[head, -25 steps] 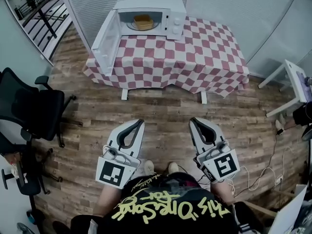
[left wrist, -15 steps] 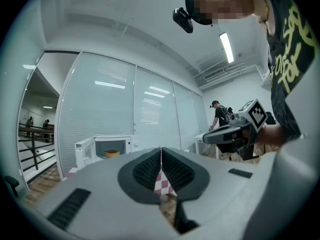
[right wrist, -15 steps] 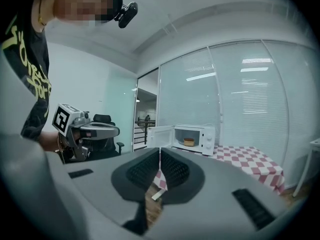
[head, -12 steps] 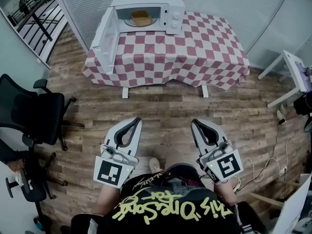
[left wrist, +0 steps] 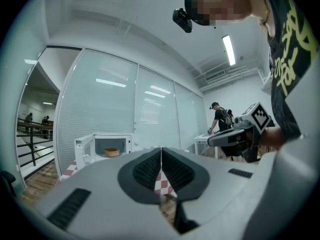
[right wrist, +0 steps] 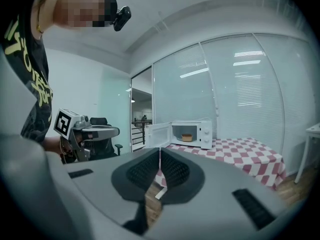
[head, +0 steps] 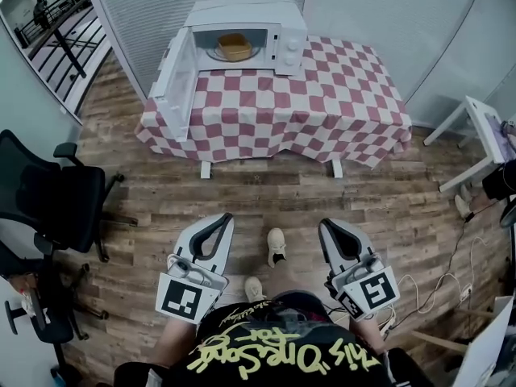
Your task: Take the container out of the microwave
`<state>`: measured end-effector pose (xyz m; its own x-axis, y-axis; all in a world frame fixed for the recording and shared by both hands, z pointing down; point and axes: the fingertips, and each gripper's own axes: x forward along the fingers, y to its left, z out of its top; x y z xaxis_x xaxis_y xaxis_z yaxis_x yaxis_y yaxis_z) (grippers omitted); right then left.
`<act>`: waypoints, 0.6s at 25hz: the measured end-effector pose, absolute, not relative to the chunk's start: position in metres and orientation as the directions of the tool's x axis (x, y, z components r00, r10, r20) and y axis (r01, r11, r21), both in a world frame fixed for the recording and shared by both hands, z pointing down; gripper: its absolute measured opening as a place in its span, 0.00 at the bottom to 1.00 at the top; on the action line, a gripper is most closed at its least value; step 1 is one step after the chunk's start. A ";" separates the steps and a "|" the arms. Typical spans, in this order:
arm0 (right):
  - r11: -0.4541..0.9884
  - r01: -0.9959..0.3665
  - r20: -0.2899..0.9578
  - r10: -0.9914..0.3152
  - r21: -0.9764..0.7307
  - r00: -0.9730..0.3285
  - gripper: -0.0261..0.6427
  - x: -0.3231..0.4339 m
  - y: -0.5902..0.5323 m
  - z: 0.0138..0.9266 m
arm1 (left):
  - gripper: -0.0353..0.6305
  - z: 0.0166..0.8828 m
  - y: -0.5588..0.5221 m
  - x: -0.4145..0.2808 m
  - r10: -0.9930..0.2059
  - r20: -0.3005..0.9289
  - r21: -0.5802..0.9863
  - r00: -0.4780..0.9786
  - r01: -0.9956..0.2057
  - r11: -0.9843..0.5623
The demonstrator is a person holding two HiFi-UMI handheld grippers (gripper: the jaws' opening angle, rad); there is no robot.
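A white microwave (head: 246, 25) stands at the back left of a table with a red-and-white checked cloth (head: 322, 103), its door (head: 176, 72) swung open to the left. Inside, a shallow tan container (head: 235, 46) rests on the glass plate; it also shows as the tan container (left wrist: 112, 152) and the tan container (right wrist: 186, 137). My left gripper (head: 225, 217) and right gripper (head: 323, 224) hang over the wooden floor, well short of the table, both shut and empty. They point level toward the table.
A black office chair (head: 48, 188) stands at the left over the wood floor. A white side table (head: 482, 139) is at the right, with cables (head: 435, 285) on the floor near it. Glass partitions with blinds (head: 145, 6) run behind the table. Another person (left wrist: 221, 118) stands far off.
The table and microwave have shifted slightly in the head view as the person steps forward; one shoe now shows ahead between the grippers. Both grippers stay shut.
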<state>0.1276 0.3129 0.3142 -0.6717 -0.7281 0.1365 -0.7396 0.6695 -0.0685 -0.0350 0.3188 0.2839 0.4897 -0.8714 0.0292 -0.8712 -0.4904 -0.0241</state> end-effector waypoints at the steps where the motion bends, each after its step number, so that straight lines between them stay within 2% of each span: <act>1: 0.673 -0.737 0.130 -0.727 -0.065 -0.674 0.06 0.127 0.310 0.313 | 0.07 0.284 0.315 -0.033 -0.871 0.025 -0.022 0.491 -0.871 -0.491; 15: 0.727 -0.684 0.120 -0.675 -0.065 -0.728 0.06 0.113 0.240 0.307 | 0.07 0.286 0.257 -0.040 -0.902 0.034 -0.032 0.431 -0.901 -0.432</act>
